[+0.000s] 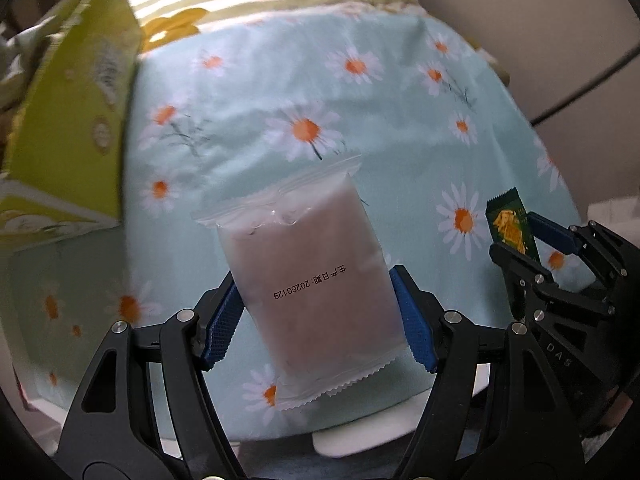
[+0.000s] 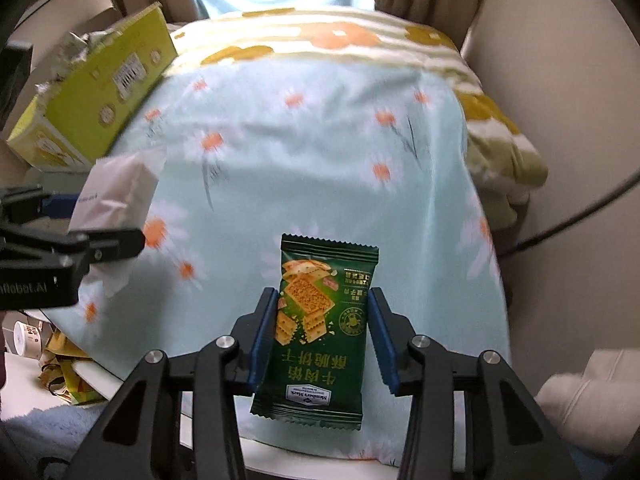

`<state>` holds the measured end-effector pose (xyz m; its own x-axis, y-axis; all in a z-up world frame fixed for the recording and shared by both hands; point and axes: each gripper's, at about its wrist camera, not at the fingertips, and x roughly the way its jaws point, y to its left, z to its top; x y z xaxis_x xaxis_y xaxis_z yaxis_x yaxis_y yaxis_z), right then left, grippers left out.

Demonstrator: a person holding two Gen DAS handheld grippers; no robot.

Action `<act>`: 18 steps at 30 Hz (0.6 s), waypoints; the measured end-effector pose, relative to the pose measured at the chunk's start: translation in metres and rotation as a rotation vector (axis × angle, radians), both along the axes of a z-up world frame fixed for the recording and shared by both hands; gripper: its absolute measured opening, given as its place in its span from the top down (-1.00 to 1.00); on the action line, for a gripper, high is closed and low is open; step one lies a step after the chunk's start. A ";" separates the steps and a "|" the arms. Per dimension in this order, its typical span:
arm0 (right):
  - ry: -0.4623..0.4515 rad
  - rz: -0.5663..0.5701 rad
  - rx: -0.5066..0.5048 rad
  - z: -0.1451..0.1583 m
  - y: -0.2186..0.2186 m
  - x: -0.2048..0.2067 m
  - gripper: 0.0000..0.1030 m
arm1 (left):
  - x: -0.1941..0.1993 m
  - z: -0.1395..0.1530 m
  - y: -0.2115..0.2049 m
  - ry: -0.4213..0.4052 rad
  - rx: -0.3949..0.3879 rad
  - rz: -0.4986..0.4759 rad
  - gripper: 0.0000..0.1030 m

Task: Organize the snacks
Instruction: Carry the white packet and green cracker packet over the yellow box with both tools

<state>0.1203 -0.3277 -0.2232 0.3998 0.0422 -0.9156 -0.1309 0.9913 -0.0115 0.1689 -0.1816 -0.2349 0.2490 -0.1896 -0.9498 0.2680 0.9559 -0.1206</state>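
Left wrist view: left gripper (image 1: 316,312) clamps pale packet (image 1: 308,276) by sides, lifted over cloth (image 1: 256,92) for carry toward box (image 1: 76,120). Right gripper (image 2: 320,334) clamps green packet (image 2: 320,320) likewise.

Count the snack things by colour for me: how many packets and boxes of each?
White packet: 1, in the left fingers
Green packet: 1, between the right fingers
Yellow-green box: 1, on the flowered cloth's edge
Total: 3
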 end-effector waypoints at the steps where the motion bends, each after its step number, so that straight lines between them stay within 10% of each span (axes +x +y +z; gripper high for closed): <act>1: -0.013 0.008 0.000 0.006 0.003 0.003 0.21 | 0.000 0.006 0.004 -0.012 -0.006 0.010 -0.32; 18: -0.262 0.200 0.078 0.154 0.136 0.087 0.21 | 0.050 0.159 0.168 -0.276 -0.127 0.197 -0.32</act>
<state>0.2070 -0.1917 -0.0689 0.5983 0.2090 -0.7735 -0.3252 0.9456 0.0040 0.2189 -0.0141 -0.0759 0.5362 -0.2248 -0.8136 0.1190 0.9744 -0.1908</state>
